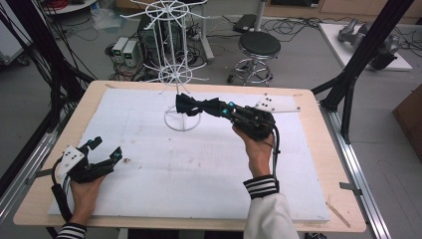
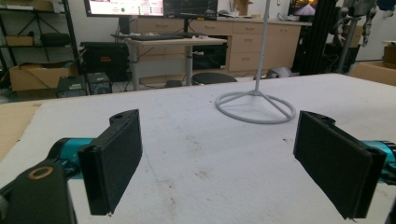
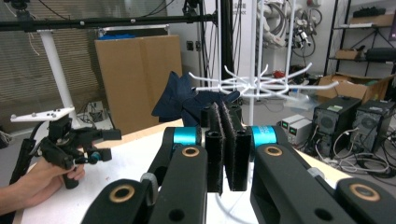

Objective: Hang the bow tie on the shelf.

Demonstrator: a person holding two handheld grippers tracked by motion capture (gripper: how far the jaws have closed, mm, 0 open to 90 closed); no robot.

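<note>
Two grippers are in play. Your right gripper (image 1: 219, 108) has its jaws closed on a dark navy cloth bow tie (image 1: 191, 104), held above the table beside the white wire display rack with radiating hooks (image 1: 175, 74). Your left gripper (image 1: 102, 151) rests on the white foam board (image 1: 149, 169) at the near left with its jaws wide apart and nothing between them.

Risks from this position, as judged:
- The jaws pinch one end of the bow tie; the rest hangs free in front of them. Loose cloth may snag on a neighbouring hook if you bring it in among the lower ring of hooks.
- The rack stands on a thin ring base (image 2: 256, 106) with a slender pole. A sideways push from the gripper could tip or slide it.
- The grip covers little fabric. A tug against a hook may pull the bow tie out of the pads.

Surroundings: a black round stool (image 1: 259, 46) and computer boxes on the floor (image 1: 125, 51) sit beyond the table's far edge, well apart from the work. Nothing lies on the board between your left gripper and the rack base. The hooks themselves are the main obstruction near the cloth.
</note>
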